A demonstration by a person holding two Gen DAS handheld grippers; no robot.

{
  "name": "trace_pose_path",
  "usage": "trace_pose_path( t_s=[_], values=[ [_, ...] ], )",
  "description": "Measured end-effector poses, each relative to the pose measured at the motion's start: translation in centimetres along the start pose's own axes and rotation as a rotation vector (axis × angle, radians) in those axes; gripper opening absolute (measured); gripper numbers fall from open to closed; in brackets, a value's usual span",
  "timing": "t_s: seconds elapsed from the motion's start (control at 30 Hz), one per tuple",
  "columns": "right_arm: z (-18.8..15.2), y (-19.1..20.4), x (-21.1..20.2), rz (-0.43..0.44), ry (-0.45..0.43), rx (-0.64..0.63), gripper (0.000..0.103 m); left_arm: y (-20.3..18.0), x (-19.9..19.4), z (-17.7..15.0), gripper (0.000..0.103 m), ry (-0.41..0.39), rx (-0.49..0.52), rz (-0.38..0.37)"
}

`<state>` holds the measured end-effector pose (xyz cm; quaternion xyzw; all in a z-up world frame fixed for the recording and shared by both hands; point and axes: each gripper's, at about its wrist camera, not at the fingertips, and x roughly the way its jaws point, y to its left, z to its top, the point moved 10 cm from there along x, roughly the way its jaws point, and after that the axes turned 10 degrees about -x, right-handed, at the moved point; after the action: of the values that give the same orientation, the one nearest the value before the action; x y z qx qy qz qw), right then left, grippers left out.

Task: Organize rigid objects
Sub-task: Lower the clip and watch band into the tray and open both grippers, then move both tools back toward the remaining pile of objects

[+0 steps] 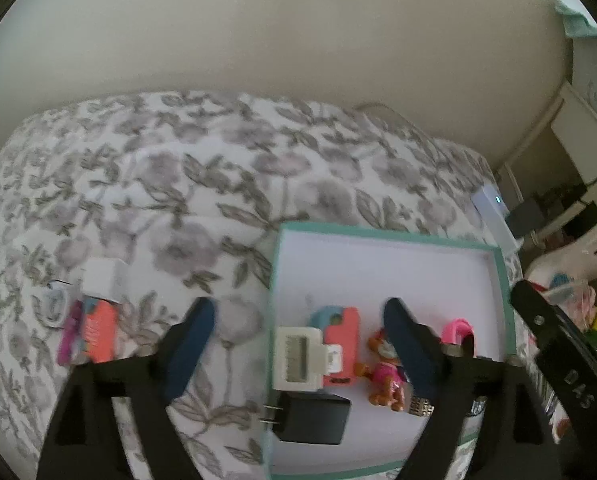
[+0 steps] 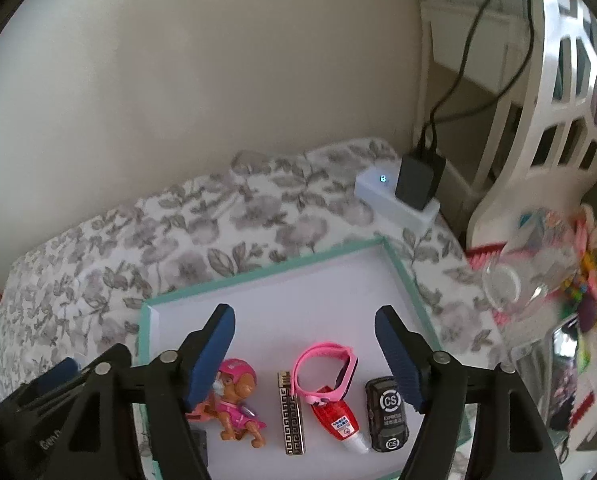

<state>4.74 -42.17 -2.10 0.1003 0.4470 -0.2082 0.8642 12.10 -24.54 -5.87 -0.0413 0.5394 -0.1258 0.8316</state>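
My left gripper (image 1: 298, 316) hangs over the box's (image 1: 378, 234) left rim, jaws wide, nothing between them. Along the box's near edge, left to right: black charger (image 1: 312, 418), white timer (image 1: 298, 360), coral case (image 1: 340, 344), pup figure (image 2: 236, 404), gold bar (image 2: 292, 416), pink watch (image 2: 324, 364), red bottle (image 2: 340, 420), black car (image 2: 386, 416). My right gripper (image 2: 304, 320) hovers above them, jaws wide and empty.

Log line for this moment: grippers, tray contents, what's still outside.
left gripper: open, empty | right gripper: open, empty | tray: toy pup, pink band, black charger | outside on bedspread: orange pack, white box
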Motion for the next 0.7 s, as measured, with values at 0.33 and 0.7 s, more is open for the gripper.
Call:
trace_pose_path(
  t_s=[0.33,0.7],
  values=[
    [0.6,1.4,-0.6,0.003,-0.03,-0.046,0.103,6.7,-1.7,3.0,0.091,-0.092,-0.071,0.158],
    [-0.2,5.0,0.3,0.025,-0.024,-0.109,0.103,16.6,-2.0,4.3,0.091,-0.079,-0.222,0.293]
  ],
)
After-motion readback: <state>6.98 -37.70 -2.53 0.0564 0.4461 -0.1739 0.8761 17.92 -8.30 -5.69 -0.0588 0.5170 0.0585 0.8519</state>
